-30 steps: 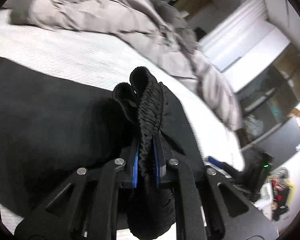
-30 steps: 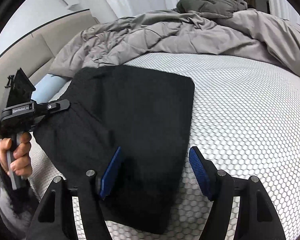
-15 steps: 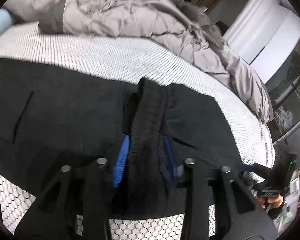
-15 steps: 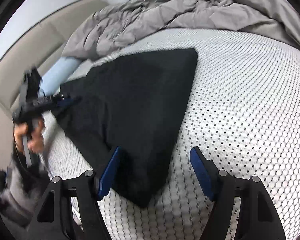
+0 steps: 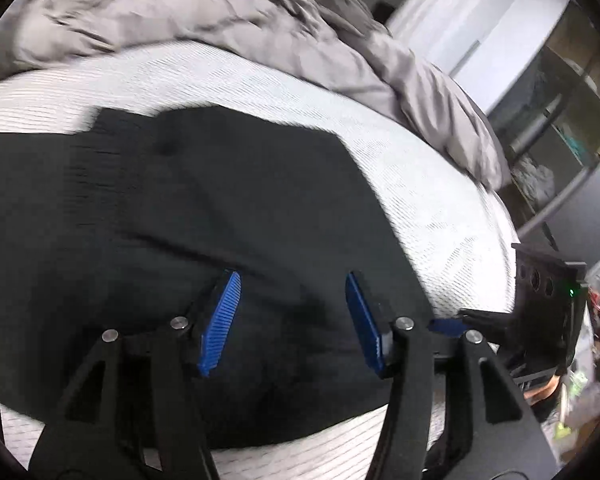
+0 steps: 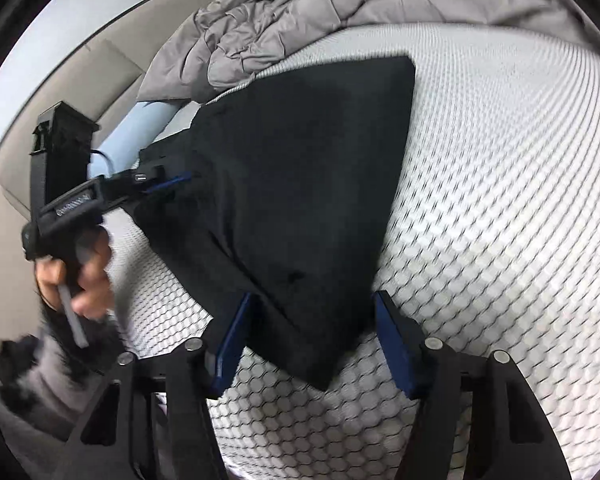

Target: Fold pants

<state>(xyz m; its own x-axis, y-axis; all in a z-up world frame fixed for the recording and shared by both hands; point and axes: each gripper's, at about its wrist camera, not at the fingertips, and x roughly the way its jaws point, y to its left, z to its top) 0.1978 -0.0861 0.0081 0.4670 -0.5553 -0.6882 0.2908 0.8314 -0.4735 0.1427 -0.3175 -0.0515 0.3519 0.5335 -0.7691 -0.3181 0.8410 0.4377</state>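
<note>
In the left wrist view, the left gripper (image 5: 292, 320) hangs with its blue pads spread apart and nothing between them. The black pants (image 5: 204, 220) lie folded flat on the white mattress (image 5: 432, 200), filling the space under and beyond the pads; their near edge runs just below the gripper's arms. A grey duvet (image 5: 228, 28) is bunched along the far side of the bed. At the right edge the right gripper (image 5: 460, 322) shows in part, low by the mattress's side, beside the pants' right edge.

In the right wrist view, the right gripper (image 6: 312, 340) is likewise spread wide, its pads straddling the near corner of the pants (image 6: 300, 184) without closing on it. The pants stretch away to the far left across the mattress (image 6: 500, 200). At the left, the left gripper (image 6: 168, 182) sits at the pants' left edge, held by a hand (image 6: 76, 276). The duvet (image 6: 300, 12) lies beyond.
</note>
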